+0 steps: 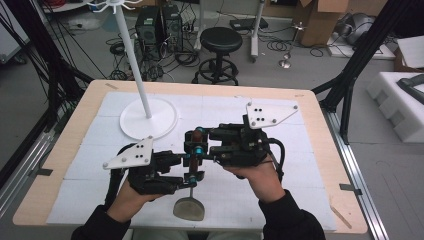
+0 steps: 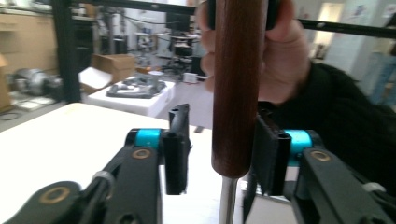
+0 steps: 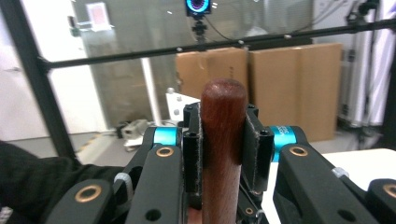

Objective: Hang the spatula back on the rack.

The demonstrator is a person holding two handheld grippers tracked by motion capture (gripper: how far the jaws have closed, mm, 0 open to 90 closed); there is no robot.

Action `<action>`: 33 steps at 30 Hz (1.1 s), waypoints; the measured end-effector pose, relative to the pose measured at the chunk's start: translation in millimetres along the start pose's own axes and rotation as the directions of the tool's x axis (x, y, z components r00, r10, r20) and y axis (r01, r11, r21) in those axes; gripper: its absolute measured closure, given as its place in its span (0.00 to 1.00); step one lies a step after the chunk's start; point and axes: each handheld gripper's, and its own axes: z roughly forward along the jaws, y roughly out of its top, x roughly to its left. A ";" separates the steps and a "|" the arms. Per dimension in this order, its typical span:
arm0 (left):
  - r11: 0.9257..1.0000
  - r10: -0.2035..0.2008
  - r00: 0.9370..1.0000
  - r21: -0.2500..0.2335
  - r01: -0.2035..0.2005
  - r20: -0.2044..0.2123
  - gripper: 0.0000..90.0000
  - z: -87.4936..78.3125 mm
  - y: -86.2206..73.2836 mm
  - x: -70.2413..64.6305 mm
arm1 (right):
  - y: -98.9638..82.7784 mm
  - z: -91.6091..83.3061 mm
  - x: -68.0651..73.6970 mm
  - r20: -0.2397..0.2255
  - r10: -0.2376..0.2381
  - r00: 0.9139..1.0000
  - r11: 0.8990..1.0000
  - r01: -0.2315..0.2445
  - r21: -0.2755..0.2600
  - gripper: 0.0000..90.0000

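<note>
While cartons line the room | white-matted table [image 1: 310, 165] | right gripper [image 3: 223, 140] jaws pinching wooden handle [image 3: 223, 154] | left gripper [image 2: 219, 154] jaws spread

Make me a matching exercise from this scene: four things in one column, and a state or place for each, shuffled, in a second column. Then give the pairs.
Things
1. right gripper
2. left gripper
3. white stand
4. spatula blade

States or places
A. upright on its round base, far left of the table
B. jaws apart, a gap beside the wooden handle
C. at the near table edge, between the hands
D. pads pressed on the handle's rounded end

Pairs: 1-D, 2-B, 3-A, 4-C
</note>
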 end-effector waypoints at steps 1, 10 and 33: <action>1.000 0.002 1.000 -0.001 -0.002 0.009 0.71 0.1 -0.4 0.2 | -0.8 -0.6 -1.0 -0.017 0.001 1.000 1.000 -0.001 0.002 0.81; 0.999 0.018 0.996 0.041 -0.014 -0.088 0.81 1.3 -0.9 2.3 | -6.9 -3.8 -1.6 0.150 -0.011 0.989 1.000 0.015 -0.022 0.39; 0.999 -0.041 0.878 -0.031 0.029 -0.477 0.81 -44.4 69.3 93.2 | -108.6 -126.0 7.6 0.706 -0.016 0.708 1.000 0.000 0.023 0.19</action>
